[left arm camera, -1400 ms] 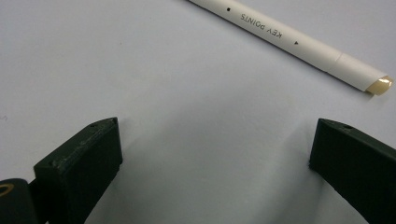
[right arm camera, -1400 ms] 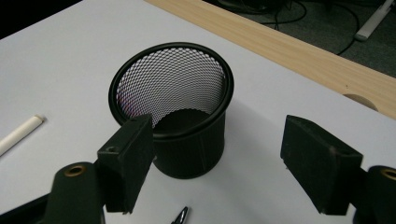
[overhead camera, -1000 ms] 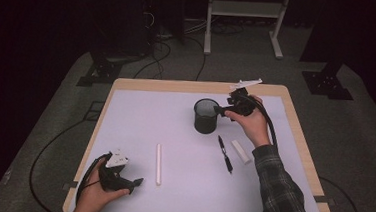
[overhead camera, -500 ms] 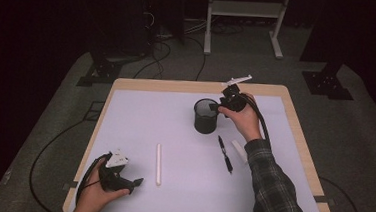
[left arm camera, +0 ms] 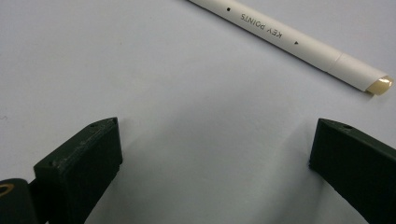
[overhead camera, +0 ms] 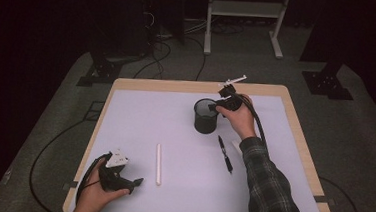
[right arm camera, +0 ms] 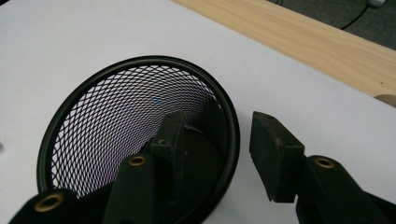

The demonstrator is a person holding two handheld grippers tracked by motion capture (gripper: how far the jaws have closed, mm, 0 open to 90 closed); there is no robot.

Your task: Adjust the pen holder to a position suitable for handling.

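Note:
A black mesh cup (overhead camera: 206, 116) stands upright at the back middle of the white mat. My right gripper (overhead camera: 215, 107) is at its right rim. In the right gripper view the gripper (right arm camera: 217, 119) is open, one jaw inside the cup (right arm camera: 116, 116), the other outside, with the rim between them. A black pen (overhead camera: 225, 154) lies in front of the cup. A white marker (overhead camera: 158, 164) lies left of centre. My left gripper (overhead camera: 138, 182) rests at the front left corner. It is wide open (left arm camera: 217, 126), and the marker (left arm camera: 289, 39) lies just beyond its jaws.
A small white object (overhead camera: 235, 144) lies beside the pen, partly hidden by the right sleeve. The table's wooden border (overhead camera: 301, 144) frames the mat, and its back edge (right arm camera: 303, 37) runs close behind the cup. Stands and cables sit on the floor behind.
My right gripper has moved left and down to the cup, and its jaws now straddle the rim. The left gripper has not moved.

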